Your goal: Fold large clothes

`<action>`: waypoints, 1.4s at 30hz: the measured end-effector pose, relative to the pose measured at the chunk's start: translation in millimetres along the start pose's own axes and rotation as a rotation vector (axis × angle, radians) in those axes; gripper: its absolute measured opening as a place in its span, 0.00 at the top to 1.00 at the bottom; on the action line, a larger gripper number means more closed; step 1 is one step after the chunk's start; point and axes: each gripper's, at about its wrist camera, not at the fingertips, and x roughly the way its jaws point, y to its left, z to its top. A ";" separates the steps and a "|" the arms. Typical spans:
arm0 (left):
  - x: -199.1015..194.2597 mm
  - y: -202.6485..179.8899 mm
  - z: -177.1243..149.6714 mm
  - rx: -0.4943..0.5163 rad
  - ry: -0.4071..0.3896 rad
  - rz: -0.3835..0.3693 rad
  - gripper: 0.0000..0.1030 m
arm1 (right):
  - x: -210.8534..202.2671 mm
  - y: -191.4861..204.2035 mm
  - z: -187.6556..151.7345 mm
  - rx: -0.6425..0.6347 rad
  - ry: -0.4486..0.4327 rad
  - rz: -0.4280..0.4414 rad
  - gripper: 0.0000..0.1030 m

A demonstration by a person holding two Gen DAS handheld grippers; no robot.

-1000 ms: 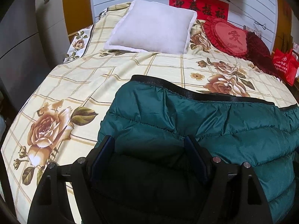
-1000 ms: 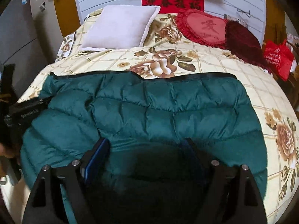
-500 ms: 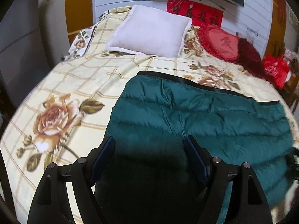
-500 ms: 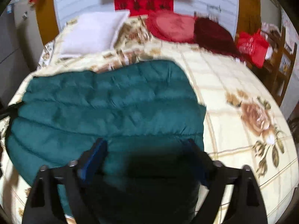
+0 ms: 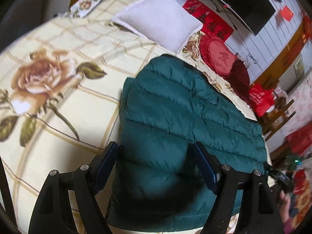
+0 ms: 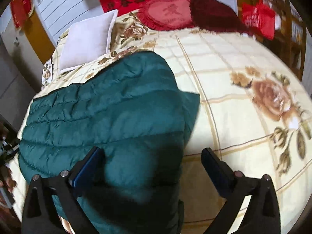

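Left gripper spread wide over the teal puffer jacket, pads clear of the fabric, nothing pinched. Right gripper opening to full spread, jacket edge lying between the blue pads, unclamped.

Red shopping bag at two o'clock off the bed, contents not discernible, print too blurred to read. Red heart cushion embroidered with one Chinese character; red wall banner carrying black characters, unreadable.

Jacket spread flat on the rose-print bedspread, running from six toward one o'clock ahead of the left tool, from six toward eleven ahead of the right. White pillow at twelve.
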 end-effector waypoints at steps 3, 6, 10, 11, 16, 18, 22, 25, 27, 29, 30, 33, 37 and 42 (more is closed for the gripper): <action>13.1 6.4 0.0 -0.031 0.061 -0.063 0.19 | 13.5 -10.4 3.8 0.030 0.036 0.082 0.00; 24.2 10.8 0.1 -0.052 0.078 -0.096 0.12 | 23.8 -11.7 6.2 0.016 0.051 0.133 0.00; 38.1 19.0 -1.3 -0.110 0.098 -0.135 0.02 | 40.0 -14.8 9.7 0.015 0.079 0.208 0.00; 41.0 21.3 -2.0 -0.122 0.101 -0.142 0.01 | 43.2 -15.9 10.2 0.018 0.086 0.224 0.00; 48.0 13.0 -2.7 -0.083 0.054 -0.139 0.00 | 53.2 -19.4 13.7 0.027 0.101 0.266 0.00; 50.1 8.0 -2.0 -0.077 0.063 -0.130 0.00 | 53.9 -16.2 14.0 0.019 0.097 0.256 0.00; 44.5 -5.2 -2.8 -0.016 0.071 -0.126 0.21 | 45.4 -4.1 7.4 0.013 0.064 0.255 0.15; 29.1 -16.9 -5.9 0.039 0.046 -0.122 0.40 | 28.8 8.7 4.0 -0.008 0.024 0.253 0.38; 14.6 -22.0 -6.2 0.047 0.035 -0.146 0.48 | 17.0 12.4 4.1 -0.006 0.003 0.266 0.50; 1.2 -27.1 -5.7 0.043 0.027 -0.178 0.53 | 0.5 16.0 4.7 0.009 -0.024 0.297 0.57; -6.4 -30.1 -5.6 0.046 0.023 -0.191 0.55 | -8.3 19.1 5.2 0.013 -0.035 0.315 0.60; -37.0 -41.8 -9.8 0.082 0.012 -0.240 0.58 | -39.8 33.9 1.6 -0.004 -0.058 0.365 0.62; -81.6 -52.8 -23.4 0.112 0.008 -0.298 0.58 | -83.7 62.3 -14.1 -0.068 -0.050 0.386 0.62; -123.0 -35.0 -45.1 0.088 0.020 -0.323 0.58 | -123.1 68.9 -46.1 -0.060 -0.021 0.414 0.62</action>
